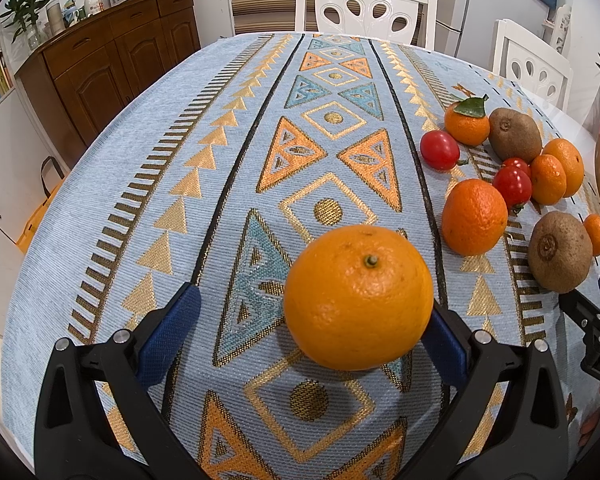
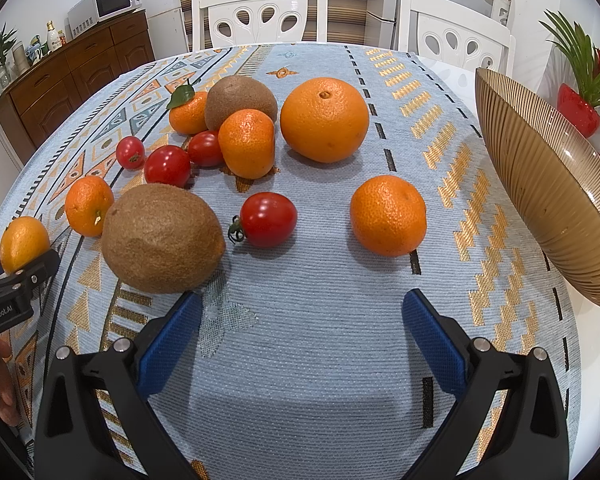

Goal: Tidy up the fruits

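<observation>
A: As the left gripper [image 1: 314, 328] sits now, its blue pads are spread wide and a large orange [image 1: 358, 298] lies between them, hard against the right pad and well clear of the left one. It appears to rest on the patterned tablecloth [image 1: 180, 160], stem end up; no clamp on it.

B: Noted. Right gripper [image 2: 302, 332]?

A: Fingers apart, nothing between them, only bare cloth. Just beyond the left fingertip [image 2: 180, 316] is a big kiwi [image 2: 162, 238], near touching. Ahead between the fingers, a cherry tomato [image 2: 268, 220]; ahead of the right finger, a mandarin [image 2: 388, 216]. Further out, a second large orange [image 2: 324, 120], then a cluster of mandarins, tomatoes and another kiwi [image 2: 240, 98]. A ribbed gold bowl [image 2: 540, 184] stands off to the right of the right finger, tilted in view.

B: Handling estimate for the orange?

A: Judgement only: fairly heavy, firm, pebbled rind with decent friction, but round, so it may roll toward the open side as the pads close. Take it across its widest girth, pads on opposite sides, stem left pointing up. Moderate squeeze should do; the rind tolerates it.

B: And the rest?

A: Tomatoes look thin-skinned and glossy, likely slippery and bruisable. Kiwi fuzzy, grippy, possibly soft.
</observation>
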The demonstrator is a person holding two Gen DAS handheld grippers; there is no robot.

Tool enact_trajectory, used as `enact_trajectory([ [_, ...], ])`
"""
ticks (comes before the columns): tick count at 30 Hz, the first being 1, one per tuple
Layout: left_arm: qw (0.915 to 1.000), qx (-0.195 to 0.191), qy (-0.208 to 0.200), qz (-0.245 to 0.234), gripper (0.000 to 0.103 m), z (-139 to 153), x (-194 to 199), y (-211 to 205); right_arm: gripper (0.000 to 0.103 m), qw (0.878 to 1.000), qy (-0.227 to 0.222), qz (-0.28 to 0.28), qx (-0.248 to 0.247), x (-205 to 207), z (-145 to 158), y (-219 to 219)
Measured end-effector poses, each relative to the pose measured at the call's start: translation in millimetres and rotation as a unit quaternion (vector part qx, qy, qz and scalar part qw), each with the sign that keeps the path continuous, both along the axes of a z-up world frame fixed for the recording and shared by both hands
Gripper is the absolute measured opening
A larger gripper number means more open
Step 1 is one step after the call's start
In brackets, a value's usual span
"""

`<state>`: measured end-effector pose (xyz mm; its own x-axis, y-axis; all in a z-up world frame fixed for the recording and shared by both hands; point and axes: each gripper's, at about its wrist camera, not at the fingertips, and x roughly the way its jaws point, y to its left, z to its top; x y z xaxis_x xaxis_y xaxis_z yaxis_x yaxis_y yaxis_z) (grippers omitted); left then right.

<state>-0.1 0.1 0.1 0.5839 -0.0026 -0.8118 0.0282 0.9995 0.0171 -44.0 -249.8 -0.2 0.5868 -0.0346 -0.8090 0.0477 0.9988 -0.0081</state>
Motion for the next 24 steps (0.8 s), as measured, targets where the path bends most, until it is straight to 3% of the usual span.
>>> enact_trajectory([
  [24,0.9999,0.003,0.0,0.01,0.1,0.8,-4.5,-1.8,0.098,1.0,0.0,0.0,0.0,-0.2,0.2,0.2],
])
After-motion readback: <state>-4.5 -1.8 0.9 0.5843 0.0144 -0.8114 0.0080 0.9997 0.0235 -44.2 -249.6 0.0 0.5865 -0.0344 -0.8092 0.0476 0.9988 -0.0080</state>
